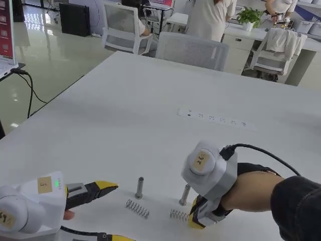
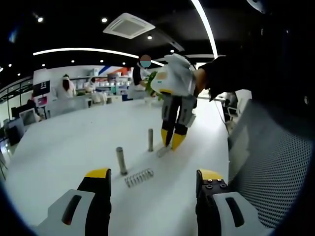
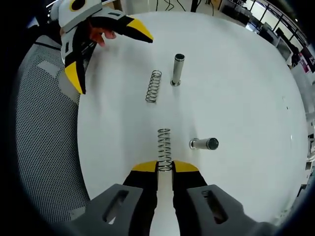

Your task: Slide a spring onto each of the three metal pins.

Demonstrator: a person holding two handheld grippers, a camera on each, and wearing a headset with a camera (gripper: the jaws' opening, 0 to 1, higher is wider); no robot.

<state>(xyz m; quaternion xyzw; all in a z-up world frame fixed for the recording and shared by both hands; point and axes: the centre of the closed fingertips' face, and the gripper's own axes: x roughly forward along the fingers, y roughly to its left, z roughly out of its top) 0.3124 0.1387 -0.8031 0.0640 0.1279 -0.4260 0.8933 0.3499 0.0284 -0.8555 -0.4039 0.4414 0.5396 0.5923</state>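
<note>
Left gripper (image 1: pixel 113 213): yellow-tipped jaws spread wide, nothing between them, hovers near the table's near edge. Just right of it, a loose coiled steel wire spring (image 1: pixel 137 208) lies flat beside a short upright grey metal pin (image 1: pixel 139 187). Next, a second coiled steel spring (image 3: pixel 164 145) looks to lie on the table, its near end pinched in the right gripper (image 3: pixel 165 166), jaws almost closed on it. A second upright grey metal pin (image 1: pixel 185 195) stands just beside that spring. Two pins and two springs in sight, both pins bare.

Risks, my read:
- The grip is on the end coils only, so the spring may sag or swivel once lifted and miss the pin top.
- Too hard a squeeze could crush the coil or make it shoot out.
- Cannot tell if the pins are fixed, so a sideways knock from a spring tip or jaw might topple one.
- The loose spring could roll off the near edge if nudged.

Surface: smooth white tabletop (image 1: pixel 125 115), looks slick, with a flush white socket strip (image 1: pixel 215 119) toward the right.

Room: open office with a black cable (image 1: pixel 30 90) at left, grey mesh chairs (image 1: pixel 190 50), people (image 1: pixel 210 17) standing at the back, and a potted plant (image 1: pixel 249 16) at right.
</note>
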